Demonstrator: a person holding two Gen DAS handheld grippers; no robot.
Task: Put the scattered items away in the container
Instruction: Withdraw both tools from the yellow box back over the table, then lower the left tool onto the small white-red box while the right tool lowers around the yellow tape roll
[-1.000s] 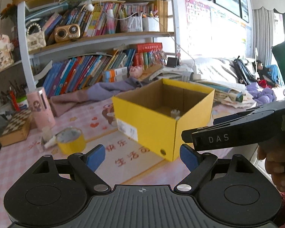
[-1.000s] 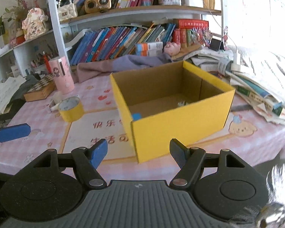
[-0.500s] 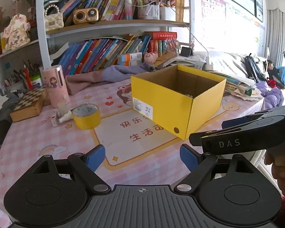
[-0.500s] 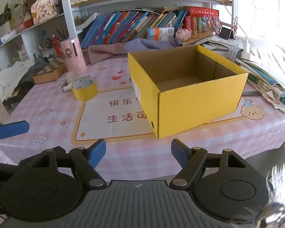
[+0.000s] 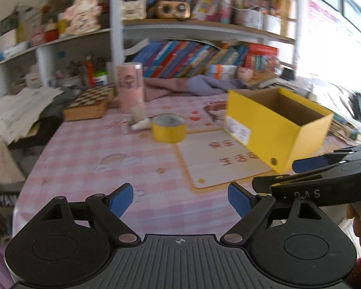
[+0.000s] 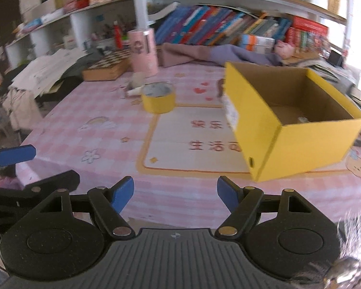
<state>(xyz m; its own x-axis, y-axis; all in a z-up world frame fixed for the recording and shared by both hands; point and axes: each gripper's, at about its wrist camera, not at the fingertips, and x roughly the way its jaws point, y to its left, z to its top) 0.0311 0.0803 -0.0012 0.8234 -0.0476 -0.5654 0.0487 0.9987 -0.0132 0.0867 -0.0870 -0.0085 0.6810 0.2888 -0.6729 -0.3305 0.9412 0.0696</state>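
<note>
Both tongs, left (image 5: 180, 198) and right (image 6: 175, 193), gape wide, empty, short of the desk edge. Yellow tape roll (image 5: 169, 128) lies left of yellow cardboard box (image 5: 276, 130); best approach: straddle the roll's wall.

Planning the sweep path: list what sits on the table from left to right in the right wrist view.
Chessboard box → pink cylinder → yellow tape roll → yellow cardboard box. The small white item beside the tape overlaps it, so it is left out.
</note>
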